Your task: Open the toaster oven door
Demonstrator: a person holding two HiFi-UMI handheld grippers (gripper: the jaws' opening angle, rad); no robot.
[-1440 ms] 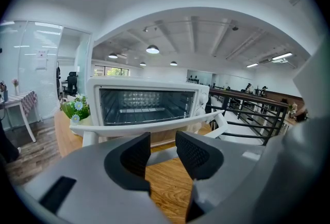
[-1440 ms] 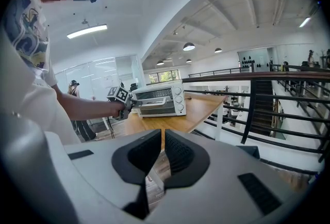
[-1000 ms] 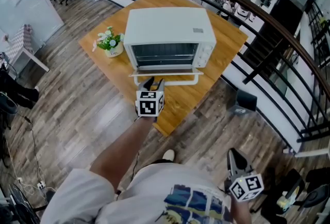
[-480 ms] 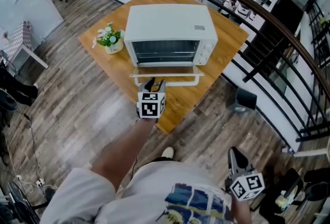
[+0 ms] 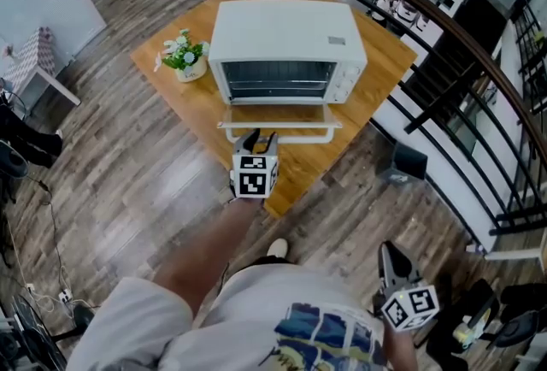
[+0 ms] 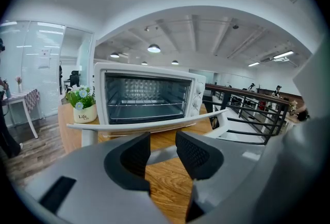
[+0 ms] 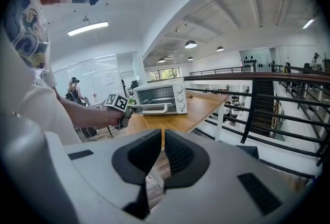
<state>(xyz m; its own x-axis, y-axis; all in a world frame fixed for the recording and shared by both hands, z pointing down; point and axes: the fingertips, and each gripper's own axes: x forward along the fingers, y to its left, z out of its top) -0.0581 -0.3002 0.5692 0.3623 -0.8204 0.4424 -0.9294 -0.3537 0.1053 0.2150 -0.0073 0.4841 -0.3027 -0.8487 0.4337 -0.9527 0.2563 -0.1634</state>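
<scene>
Toaster oven [image 5: 286, 40] sits mid wooden table [image 5: 380, 61], door already dropped flat toward me. Its white handle [image 5: 280, 136] runs left-right, straight ahead of my left gripper [image 5: 258, 141], just beyond the tips, not touching. Left jaws moderately apart, nothing btwn them. Right gripper [image 5: 387, 253] hangs low by my hip, well away, jaws all but together, empty. Left is nearer.

On the wooden tabletop [image 5: 198, 104] a white toaster oven [image 5: 286, 36] stands with its door [image 5: 278, 114] folded down flat, a flower pot [image 5: 188, 66] beside it, the left tongs [image 5: 257, 141] close by the door's handle [image 5: 308, 137], and the right tongs [image 5: 389, 254] low beside the person's shirt [image 5: 325, 335].
</scene>
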